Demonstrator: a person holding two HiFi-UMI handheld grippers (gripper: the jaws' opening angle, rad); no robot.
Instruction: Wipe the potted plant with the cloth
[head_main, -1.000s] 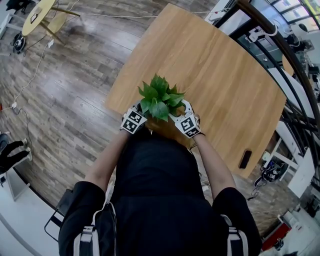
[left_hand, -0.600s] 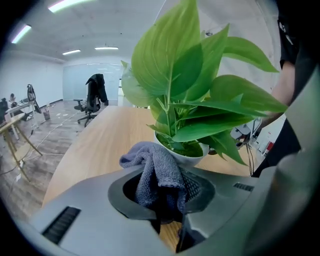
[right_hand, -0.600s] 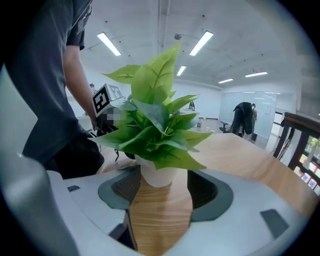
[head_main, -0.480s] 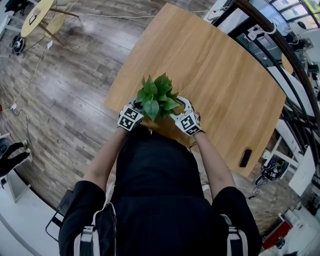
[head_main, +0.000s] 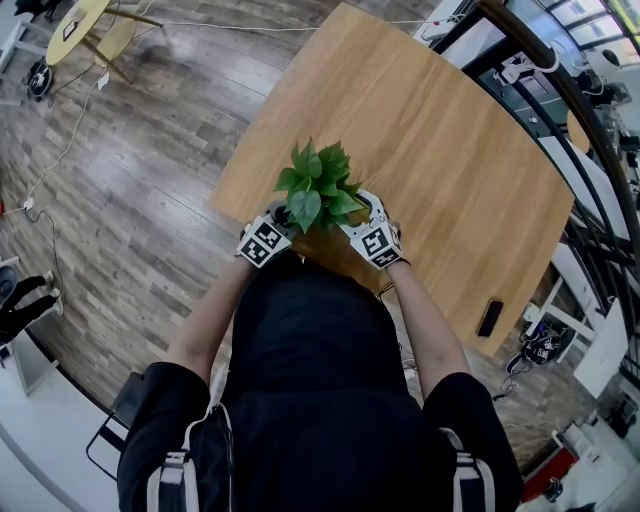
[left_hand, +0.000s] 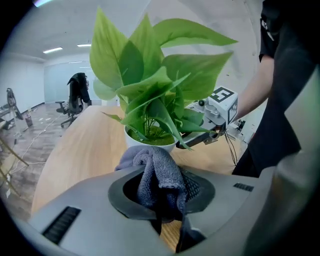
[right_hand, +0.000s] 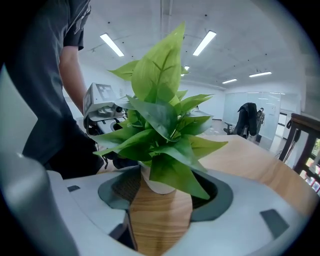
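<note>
The leaves of the potted plant have swung round a little since a moment ago, and the two grippers have stayed tight at its sides. Closest in, the person's left arm and right arm both reach forward from the body with bent elbows, and the hands come close together in front of the chest. The left gripper is squeezed shut on one grey cloth, which bunches up out of its jaws right in front of the white pot. The right gripper has its jaws wide apart, and the pot stands at their mouth with bare wood showing in the gap. I cannot tell if those jaws touch the pot. The plant stands on the wooden table, close to the near edge by the person. There is one plant, one cloth, two grippers and one table. Past the plant the table top is wide and bare, so there is lots of room that way. One small black thing lies near the table's right edge, well apart from the plant. Further off is the wood floor, and one chair with a dark coat on it.
</note>
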